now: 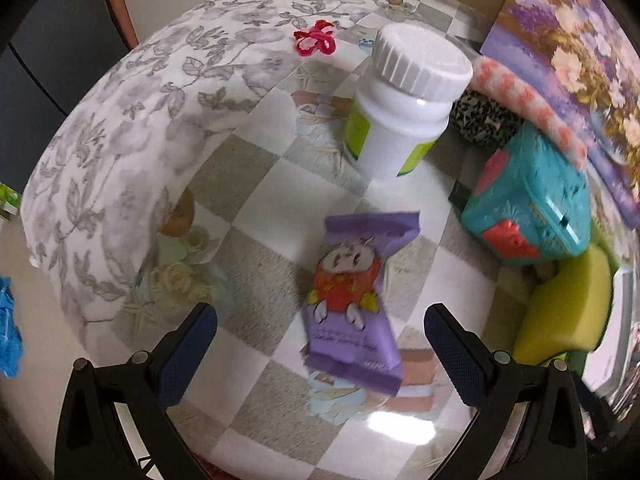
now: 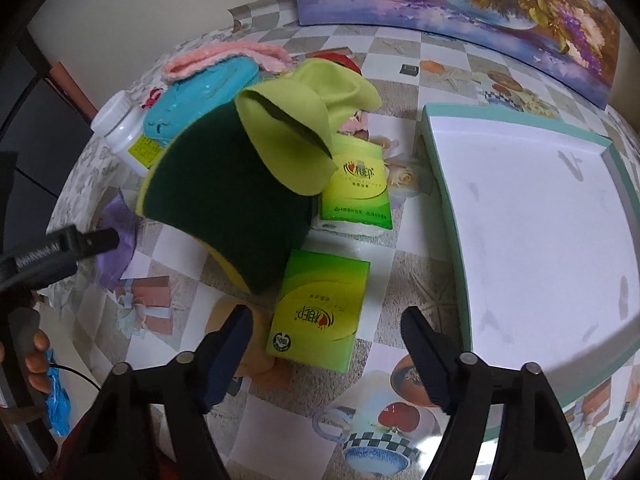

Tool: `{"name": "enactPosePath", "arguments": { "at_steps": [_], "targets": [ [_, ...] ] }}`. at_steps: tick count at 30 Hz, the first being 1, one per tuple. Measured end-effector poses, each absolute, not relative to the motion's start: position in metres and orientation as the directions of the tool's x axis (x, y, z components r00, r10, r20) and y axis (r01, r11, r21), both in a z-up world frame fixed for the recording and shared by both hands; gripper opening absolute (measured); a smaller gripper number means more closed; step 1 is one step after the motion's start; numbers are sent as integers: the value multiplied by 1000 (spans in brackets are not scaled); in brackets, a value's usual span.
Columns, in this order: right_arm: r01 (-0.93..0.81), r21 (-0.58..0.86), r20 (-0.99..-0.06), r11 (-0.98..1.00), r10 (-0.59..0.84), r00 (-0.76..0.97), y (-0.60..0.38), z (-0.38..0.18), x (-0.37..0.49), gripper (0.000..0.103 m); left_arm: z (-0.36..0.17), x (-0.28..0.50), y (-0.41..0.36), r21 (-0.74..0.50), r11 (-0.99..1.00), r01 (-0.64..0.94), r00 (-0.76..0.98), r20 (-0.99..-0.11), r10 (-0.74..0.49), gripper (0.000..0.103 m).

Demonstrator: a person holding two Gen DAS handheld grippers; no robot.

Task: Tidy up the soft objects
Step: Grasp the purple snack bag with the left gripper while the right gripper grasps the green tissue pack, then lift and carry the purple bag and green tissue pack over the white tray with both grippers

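- Counter (image 1: pixel 276 208) with checked, picture-printed cover, round edge; grey floral cloth (image 1: pixel 132 132) draped over its far left side.
- Left tool (image 1: pixel 320 332) points steeply down, jaws spread wide, nothing pinched; purple snack packet (image 1: pixel 352 300) lies flat on the counter between and just ahead of the pads, not touched.
- White bottle (image 1: pixel 404 108) with ribbed white cap and green label stands behind the packet.
- Red hair tie (image 1: pixel 316 38) on the floral cloth, well apart from the bottle.
- Teal packet (image 1: pixel 528 200) with red marks to the right of the bottle; pink knit cloth (image 1: pixel 532 108) and a black-and-white patterned soft thing (image 1: pixel 484 120) behind it.
- Right tool (image 2: pixel 326 344) also tilted down, jaws apart, holding nothing; green tissue pack (image 2: pixel 320 308) lies on the counter between the pads, gaps on both sides.
- Second green tissue pack (image 2: pixel 360 188) further back.
- Yellow sponge with dark green scrub face (image 2: pixel 224 204) sits left of the packs, near edge touching the closer pack; light green cloth (image 2: pixel 300 136) draped on top of it.
- White tray with teal rim (image 2: pixel 532 240) on the right, apart from the packs.
- Flower painting (image 2: pixel 460 8) leaning at the back.
- Person's hand (image 2: pixel 36 356) at left edge of the right view.
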State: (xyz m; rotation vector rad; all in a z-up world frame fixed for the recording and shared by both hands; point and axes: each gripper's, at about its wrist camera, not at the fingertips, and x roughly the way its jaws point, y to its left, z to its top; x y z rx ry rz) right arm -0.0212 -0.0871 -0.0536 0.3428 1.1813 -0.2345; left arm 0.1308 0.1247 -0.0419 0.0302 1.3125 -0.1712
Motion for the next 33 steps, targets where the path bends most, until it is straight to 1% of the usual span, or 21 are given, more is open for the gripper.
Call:
{"name": "enactPosePath", "arguments": {
  "at_steps": [1,5,7,8,9,10,11,13,14,15,16,17,18,20,27,32,33],
  "targets": [
    [359,138,-933,923,0,359,-88,-55,-21,72,-42,133,124,-75,988,138,245,-963,-108,103],
    [368,126,-940,921,-7,340,-93,-63,-16,70,-44,147,126,-71,991,117,261,-960,-100,103],
    [366,127,-943,922,-3,334,-94,-65,-14,63,-48,152,127,-87,991,104,254,-961,-111,102],
    [365,135,-942,921,4,336,-94,-66,-14,62,-49,152,129,-100,990,96,250,-961,-122,100],
    [363,138,-941,922,7,339,-94,-65,-15,60,-50,152,130,-110,990,91,248,-960,-130,97],
    [360,140,-940,923,10,341,-92,-65,-16,58,-52,153,131,-119,989,89,244,-960,-137,89],
    [357,143,-940,923,13,342,-93,-65,-16,56,-56,155,131,-130,988,88,229,-962,-147,82],
    [351,154,-939,923,26,344,-90,-64,-18,55,-62,154,130,-151,984,91,199,-966,-166,80],
    [347,158,-939,924,33,341,-89,-65,-19,55,-66,154,129,-163,982,94,183,-967,-178,77],
    [343,160,-941,926,38,337,-88,-67,-18,55,-68,153,128,-164,982,97,175,-968,-179,69],
    [340,160,-941,927,39,336,-87,-68,-18,55,-71,153,127,-166,981,100,167,-969,-181,64],
    [339,161,-941,927,40,336,-85,-69,-18,54,-73,153,126,-167,981,103,162,-970,-182,56],
    [339,163,-940,927,42,338,-85,-70,-18,51,-72,152,126,-158,982,104,168,-970,-174,52],
    [341,175,-938,924,50,344,-83,-70,-21,50,-72,151,126,-170,980,107,162,-969,-186,43],
    [344,196,-934,918,68,350,-83,-64,-27,48,-59,136,131,-200,974,108,171,-961,-217,42],
    [361,221,-922,906,73,381,-89,-52,-35,46,-29,119,133,-228,967,117,219,-943,-249,42],
    [362,230,-917,903,76,392,-90,-48,-38,38,-22,114,133,-236,964,126,233,-937,-260,42]
  ]
}}
